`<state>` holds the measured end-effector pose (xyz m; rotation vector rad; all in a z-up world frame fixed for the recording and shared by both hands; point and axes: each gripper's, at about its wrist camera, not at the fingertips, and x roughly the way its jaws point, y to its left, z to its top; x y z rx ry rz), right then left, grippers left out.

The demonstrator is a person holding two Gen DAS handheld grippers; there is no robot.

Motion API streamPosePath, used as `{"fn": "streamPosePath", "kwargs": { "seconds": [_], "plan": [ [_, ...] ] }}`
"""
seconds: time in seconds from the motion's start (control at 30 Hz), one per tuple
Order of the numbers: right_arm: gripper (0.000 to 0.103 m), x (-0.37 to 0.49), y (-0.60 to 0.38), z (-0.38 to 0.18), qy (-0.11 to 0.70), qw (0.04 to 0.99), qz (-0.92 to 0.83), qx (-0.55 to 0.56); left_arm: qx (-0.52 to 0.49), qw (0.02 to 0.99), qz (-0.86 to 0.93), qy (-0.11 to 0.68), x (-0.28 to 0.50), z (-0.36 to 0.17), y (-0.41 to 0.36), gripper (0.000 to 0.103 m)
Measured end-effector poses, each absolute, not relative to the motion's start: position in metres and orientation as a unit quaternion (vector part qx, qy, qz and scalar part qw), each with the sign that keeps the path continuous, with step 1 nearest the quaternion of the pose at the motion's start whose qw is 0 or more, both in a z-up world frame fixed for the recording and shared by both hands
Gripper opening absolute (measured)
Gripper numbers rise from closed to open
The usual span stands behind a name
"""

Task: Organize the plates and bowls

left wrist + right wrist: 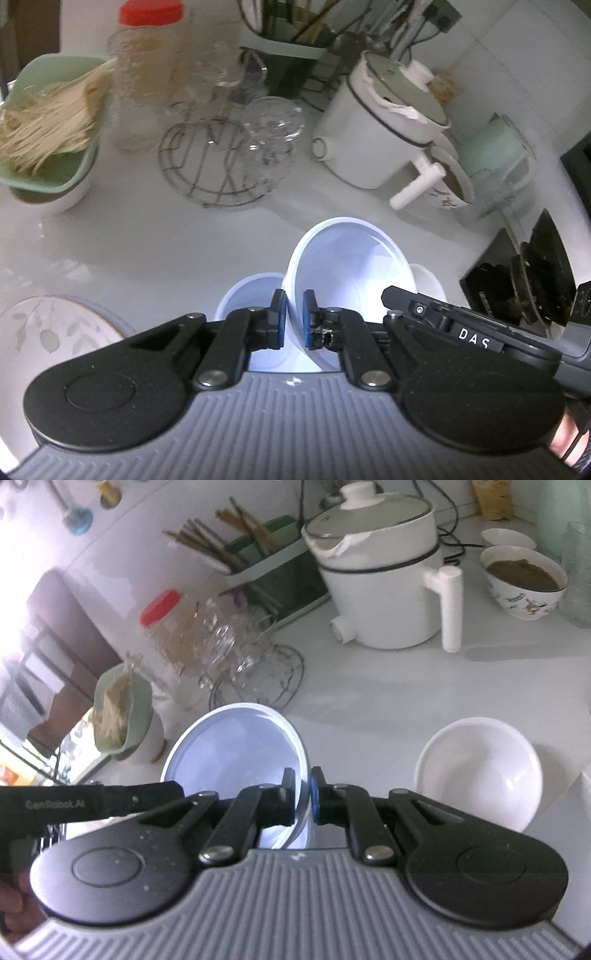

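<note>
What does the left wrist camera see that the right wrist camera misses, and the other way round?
Only the left wrist view shows a leaf-patterned plate at its lower left edge. Only the right wrist view shows an empty white bowl sitting alone on the counter. Both show the white electric pot, the wire rack with glassware, the green bowl of sticks, and tongs shut on a bluish bowl's rim.

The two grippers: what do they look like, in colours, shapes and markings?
Both look alike. The left gripper and right gripper each have a grey ribbed body, two round black discs, black link arms with silver rivets, and black fingers with blue pads. The left wrist view shows white "DAS" lettering on the right gripper's side; the right wrist view shows "GenRobot.AI" on the left one.
</note>
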<state>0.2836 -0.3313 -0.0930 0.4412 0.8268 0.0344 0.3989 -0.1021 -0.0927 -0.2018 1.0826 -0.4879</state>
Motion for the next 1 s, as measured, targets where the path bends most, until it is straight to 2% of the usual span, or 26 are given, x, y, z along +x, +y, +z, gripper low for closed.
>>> {"fn": "streamPosePath", "kwargs": {
  "seconds": [0.67, 0.93, 1.0],
  "plan": [
    [0.013, 0.301, -0.303, -0.128, 0.468, 0.865, 0.029, 0.175, -0.082, 0.813, -0.175, 0.550, 0.398, -0.134, -0.092, 0.011],
    [0.014, 0.297, -0.299, -0.120, 0.452, 0.876, 0.037, 0.163, -0.068, 0.818, -0.167, 0.547, 0.402, -0.129, -0.085, 0.012],
    [0.019, 0.296, -0.299, -0.115, 0.443, 0.882, 0.037, 0.157, -0.067, 0.820, -0.166, 0.544, 0.403, -0.126, -0.081, 0.013]
  ]
}}
